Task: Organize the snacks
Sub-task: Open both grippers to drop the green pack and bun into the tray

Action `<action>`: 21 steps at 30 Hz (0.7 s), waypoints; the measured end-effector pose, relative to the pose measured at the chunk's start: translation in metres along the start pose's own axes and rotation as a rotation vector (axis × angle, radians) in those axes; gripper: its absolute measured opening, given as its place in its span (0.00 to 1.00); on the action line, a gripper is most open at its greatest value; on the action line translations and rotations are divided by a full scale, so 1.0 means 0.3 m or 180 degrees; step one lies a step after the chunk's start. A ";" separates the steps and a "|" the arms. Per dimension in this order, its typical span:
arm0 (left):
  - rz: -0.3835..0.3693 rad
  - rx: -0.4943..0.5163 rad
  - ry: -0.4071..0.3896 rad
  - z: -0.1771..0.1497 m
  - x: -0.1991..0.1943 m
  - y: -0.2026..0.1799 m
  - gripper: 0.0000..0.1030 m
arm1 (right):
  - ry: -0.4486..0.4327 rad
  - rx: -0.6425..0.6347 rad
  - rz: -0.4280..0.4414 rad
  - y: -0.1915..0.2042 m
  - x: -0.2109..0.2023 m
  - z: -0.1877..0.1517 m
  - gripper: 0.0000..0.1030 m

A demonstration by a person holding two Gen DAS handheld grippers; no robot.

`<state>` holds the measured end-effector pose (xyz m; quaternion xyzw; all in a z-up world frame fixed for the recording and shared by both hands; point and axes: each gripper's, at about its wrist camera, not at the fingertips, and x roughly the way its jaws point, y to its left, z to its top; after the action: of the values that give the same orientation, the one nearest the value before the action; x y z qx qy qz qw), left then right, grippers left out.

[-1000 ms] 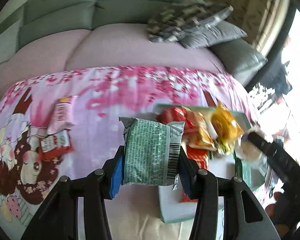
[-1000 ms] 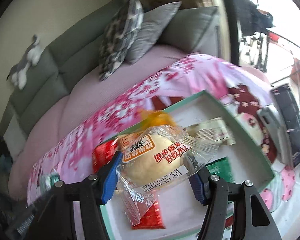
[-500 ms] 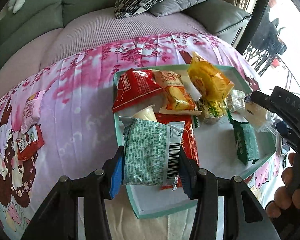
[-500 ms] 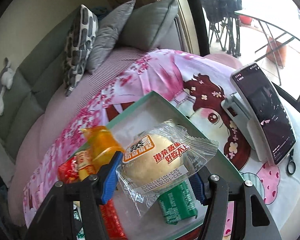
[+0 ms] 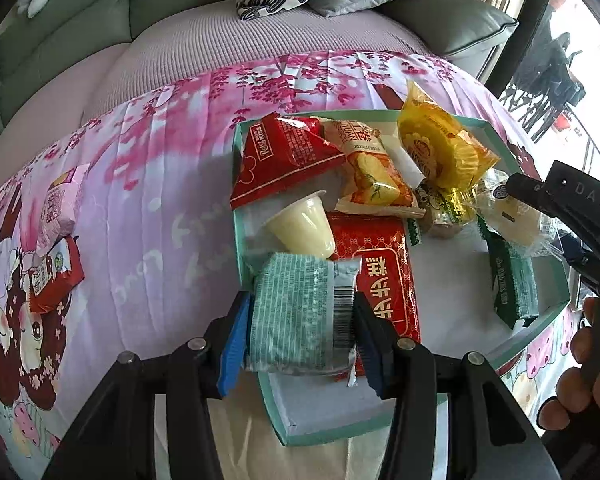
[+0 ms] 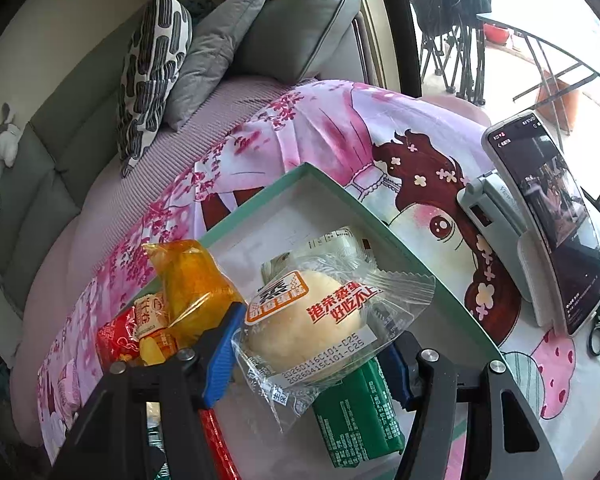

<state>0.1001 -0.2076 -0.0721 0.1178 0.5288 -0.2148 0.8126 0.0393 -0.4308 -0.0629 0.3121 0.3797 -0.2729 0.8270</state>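
Both claws hang over the teal tray (image 5: 532, 322), the left gripper (image 5: 300, 322) clamping a pale green packet (image 5: 300, 312) at its near left corner and the right gripper (image 6: 312, 344) clamping a clear-wrapped steamed bun (image 6: 312, 320) above the tray's right side, so each need only descend to release.

A pink cartoon-print cloth (image 5: 172, 184) carries a teal tray (image 5: 238, 216), two snack packets (image 5: 52, 240) and a phone stand (image 6: 500, 216).

Pink floral cloth (image 5: 148, 184), teal-rimmed tray (image 5: 236, 184), a seemingly pale green striped packet (image 5: 296, 316).
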 end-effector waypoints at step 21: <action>-0.0104 -0.0155 -0.0053 0.011 -0.014 0.023 0.69 | -0.0021 -0.0159 -0.0025 0.023 -0.022 -0.012 1.00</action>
<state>0.1046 -0.2020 -0.0671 0.0876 0.5289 -0.2161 0.8161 0.0386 -0.4223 -0.0573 0.2890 0.3850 -0.2676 0.8347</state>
